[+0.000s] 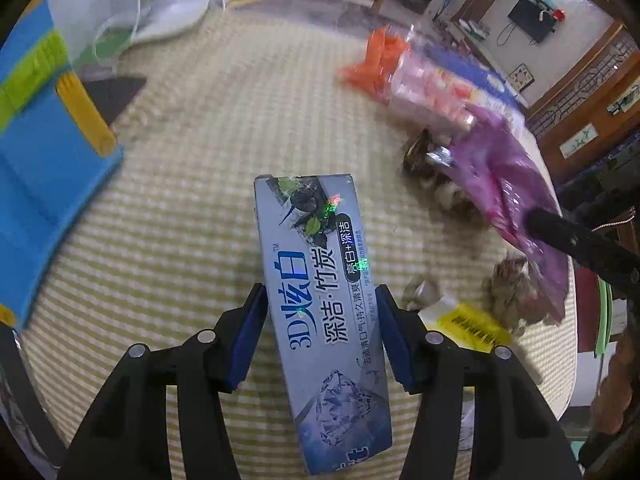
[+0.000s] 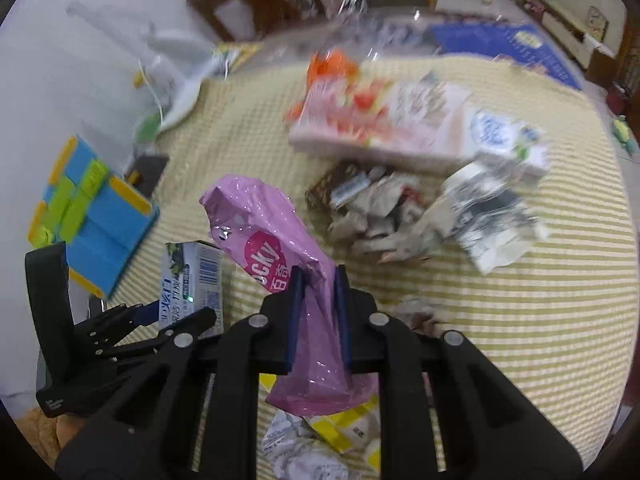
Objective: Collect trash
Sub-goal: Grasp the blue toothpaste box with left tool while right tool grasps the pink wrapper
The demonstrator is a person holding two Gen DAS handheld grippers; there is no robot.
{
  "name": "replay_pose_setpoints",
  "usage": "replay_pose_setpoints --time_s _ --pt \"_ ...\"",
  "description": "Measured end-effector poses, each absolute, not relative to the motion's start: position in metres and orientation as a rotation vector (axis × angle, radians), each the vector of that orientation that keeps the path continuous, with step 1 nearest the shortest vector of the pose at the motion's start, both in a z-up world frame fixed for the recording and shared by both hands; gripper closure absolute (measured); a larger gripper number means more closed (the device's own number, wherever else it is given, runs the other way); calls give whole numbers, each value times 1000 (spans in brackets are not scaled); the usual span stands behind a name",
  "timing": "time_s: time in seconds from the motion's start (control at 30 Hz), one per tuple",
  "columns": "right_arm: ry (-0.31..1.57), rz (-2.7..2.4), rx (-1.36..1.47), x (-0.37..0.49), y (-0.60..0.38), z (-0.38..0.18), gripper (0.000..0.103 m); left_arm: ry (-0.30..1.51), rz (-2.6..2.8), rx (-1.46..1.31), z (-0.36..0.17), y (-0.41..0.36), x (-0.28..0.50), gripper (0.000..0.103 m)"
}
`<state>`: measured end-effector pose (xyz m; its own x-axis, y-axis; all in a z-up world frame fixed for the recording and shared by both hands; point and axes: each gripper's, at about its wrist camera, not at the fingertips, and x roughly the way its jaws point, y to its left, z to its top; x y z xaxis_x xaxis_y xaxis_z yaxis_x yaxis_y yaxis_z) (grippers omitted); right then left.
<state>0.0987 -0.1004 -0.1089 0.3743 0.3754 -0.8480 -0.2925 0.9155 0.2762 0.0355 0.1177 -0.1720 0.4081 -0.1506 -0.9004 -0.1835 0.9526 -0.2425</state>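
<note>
Both grippers grip trash: left (image 1: 320, 300) toothpaste box (image 1: 316, 280), right (image 2: 318, 280) pink wrapper (image 2: 264, 236).

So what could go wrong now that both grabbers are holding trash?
The toothpaste box is pinched only at its middle by the left gripper, so it might tip or slide out. The pink wrapper in the right gripper is thin and floppy, so it could slip free or brush the crumpled paper.

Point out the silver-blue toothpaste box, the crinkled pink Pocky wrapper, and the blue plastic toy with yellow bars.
Silver-blue toothpaste box (image 1: 316, 280): left wrist view, on its printed top face.
Crinkled pink Pocky wrapper (image 2: 264, 240): right wrist view, on its upper printed part.
Blue plastic toy with yellow bars (image 1: 36, 160): left wrist view, on its blue panel.
</note>
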Motion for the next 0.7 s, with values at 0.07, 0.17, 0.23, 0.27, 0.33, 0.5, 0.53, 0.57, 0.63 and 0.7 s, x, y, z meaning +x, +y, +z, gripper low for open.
replay_pose_setpoints --time_s 0.07,0.17,0.23,0.27,0.33,0.5,0.53,0.57,0.63,0.7 --pt "1064 408 123 92 -111 -96 86 1118 23 -314 -157 116 38 50" --pt "1017 392 169 86 -127 -81 86 1050 18 -284 -132 108 42 50" --pt "986 383 179 81 -136 -71 86 1004 6 -256 -114 98 44 50" --pt "975 378 180 78 -137 -69 86 989 0 -246 -108 95 44 50" --pt "949 363 180 72 -144 -62 86 952 -17 -218 -93 84 45 50" --pt "892 334 182 58 -161 -47 86 898 -54 -167 -73 58 43 50" --pt "883 328 184 56 -165 -46 86 894 -58 -159 -70 52 43 50" --pt "875 318 185 54 -171 -45 86 886 -64 -143 -68 45 43 50" --pt "859 285 193 51 -184 -43 86 877 -67 -123 -66 35 39 50" --pt "859 266 214 48 -197 -45 86 871 -68 -100 -64 24 38 50"
